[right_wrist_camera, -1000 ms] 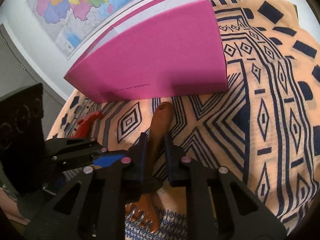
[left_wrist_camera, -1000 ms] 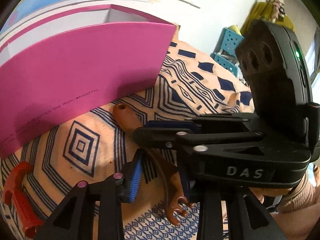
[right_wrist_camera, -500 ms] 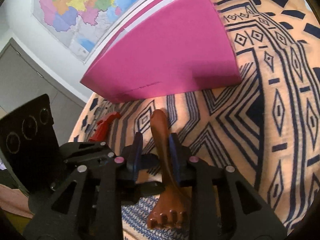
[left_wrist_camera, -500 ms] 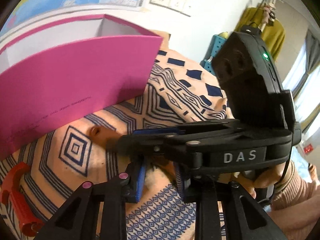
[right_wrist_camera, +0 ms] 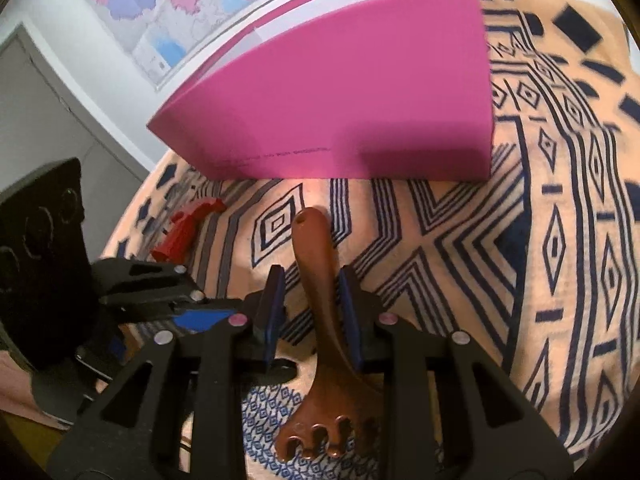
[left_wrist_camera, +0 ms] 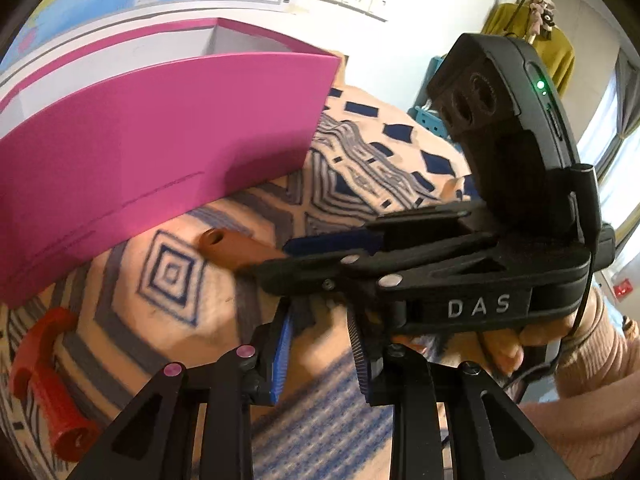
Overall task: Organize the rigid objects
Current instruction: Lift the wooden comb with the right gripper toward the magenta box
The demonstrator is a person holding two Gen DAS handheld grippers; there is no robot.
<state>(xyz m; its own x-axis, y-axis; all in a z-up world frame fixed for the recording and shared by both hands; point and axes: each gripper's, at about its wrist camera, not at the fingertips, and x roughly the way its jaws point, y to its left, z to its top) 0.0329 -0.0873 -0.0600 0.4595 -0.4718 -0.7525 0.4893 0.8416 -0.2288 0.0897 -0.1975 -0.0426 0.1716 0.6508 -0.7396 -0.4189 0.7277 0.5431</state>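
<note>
A brown wooden fork [right_wrist_camera: 314,244] lies flat on the patterned cloth [right_wrist_camera: 460,280], its handle end toward the pink box [right_wrist_camera: 340,100]. My right gripper [right_wrist_camera: 312,304] stands open around the handle. The handle leans on the right pad, and a gap shows at the left pad. In the left wrist view only the handle end of the fork [left_wrist_camera: 228,246] sticks out past the right gripper [left_wrist_camera: 280,260]. My left gripper [left_wrist_camera: 318,340] is shut with nothing seen between its blue pads. Its tips are hidden behind the right gripper. A red plastic piece [left_wrist_camera: 44,392] lies at the left.
The open pink box [left_wrist_camera: 160,140] stands at the back against the wall with the map. The red piece [right_wrist_camera: 184,232] lies near the box's left corner. A hand [left_wrist_camera: 504,344] in a pinkish sleeve holds the right gripper. A blue crate [left_wrist_camera: 428,116] stands beyond the table.
The right jaws have opened off the fork's handle, and the fork has rolled from edge-on to flat. In the left wrist view the handle end has swung left. The left pads have drawn slightly closer.
</note>
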